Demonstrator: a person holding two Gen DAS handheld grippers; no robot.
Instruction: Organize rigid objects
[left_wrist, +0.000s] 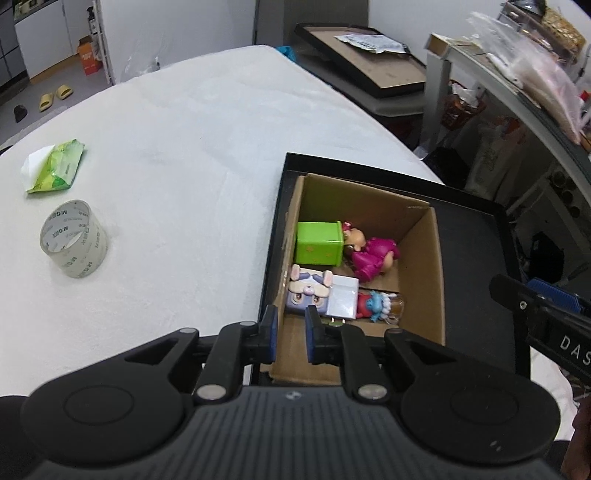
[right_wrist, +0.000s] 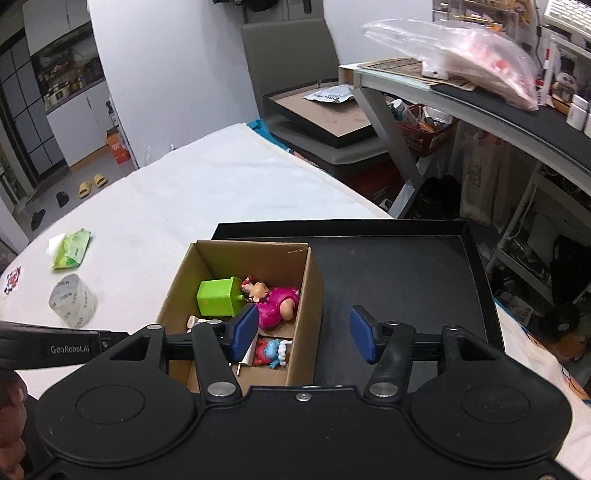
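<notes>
A brown cardboard box (left_wrist: 421, 258) (right_wrist: 310, 295) stands at the left of a black tray (left_wrist: 472, 258) (right_wrist: 399, 280). Inside lie a green cube (left_wrist: 319, 243) (right_wrist: 218, 297), a pink doll (left_wrist: 373, 256) (right_wrist: 275, 304), a rabbit-face box (left_wrist: 308, 291), a small white box (left_wrist: 343, 297) and a red-and-blue figure (left_wrist: 373, 304) (right_wrist: 269, 350). My left gripper (left_wrist: 291, 334) hovers over the box's near left corner, narrowly open and holding nothing. My right gripper (right_wrist: 306, 336) is wide open above the box's right wall, empty.
On the white table to the left stand a clear tape roll (left_wrist: 74, 243) (right_wrist: 72, 301) and a green wipes pack (left_wrist: 55, 166) (right_wrist: 72, 249). A cluttered desk (right_wrist: 480, 99) and a chair holding a framed board (right_wrist: 325, 118) lie beyond the table's far edge.
</notes>
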